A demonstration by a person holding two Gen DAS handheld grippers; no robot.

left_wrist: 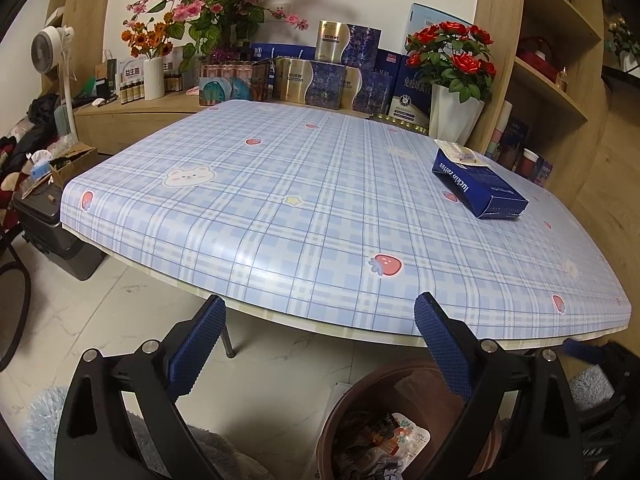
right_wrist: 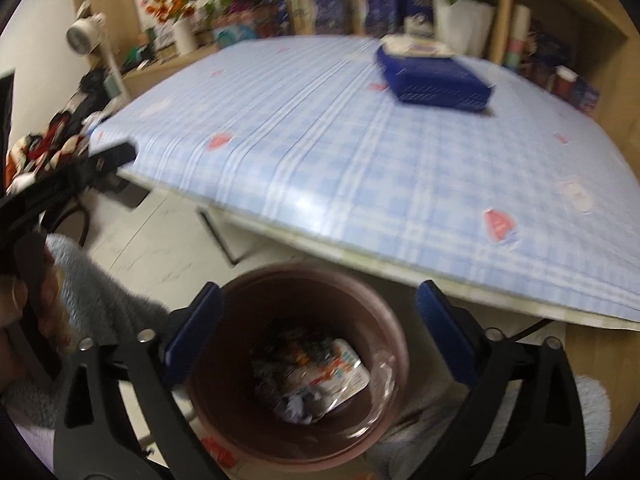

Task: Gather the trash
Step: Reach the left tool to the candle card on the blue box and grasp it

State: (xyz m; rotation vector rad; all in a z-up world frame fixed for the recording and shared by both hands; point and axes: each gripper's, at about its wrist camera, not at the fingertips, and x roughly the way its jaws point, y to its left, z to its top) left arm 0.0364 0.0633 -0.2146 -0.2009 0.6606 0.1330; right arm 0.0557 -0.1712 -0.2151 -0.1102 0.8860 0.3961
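A brown round trash bin (right_wrist: 384,320) stands on the floor just in front of the table, with crumpled wrappers (right_wrist: 320,376) lying at its bottom. My right gripper (right_wrist: 318,300) hangs over the bin's mouth, open wide, with nothing between its blue pads. My left gripper (left_wrist: 320,314) is open too and empty, held before the table's front edge, with the bin (left_wrist: 352,408) low at its right. A dark blue coffee box (left_wrist: 478,184) lies on the plaid tablecloth (left_wrist: 280,220) at the far right, a small packet on top of it; the box (right_wrist: 434,78) also shows blurred in the right wrist view.
Flower vases, gift boxes and bottles line the shelf behind the table (left_wrist: 320,68). A white vase of red roses (left_wrist: 454,116) stands at the table's back right corner. A fan (left_wrist: 52,52) and bags crowd the left. A hand in a fuzzy grey sleeve (right_wrist: 96,300) holds the other gripper's handle.
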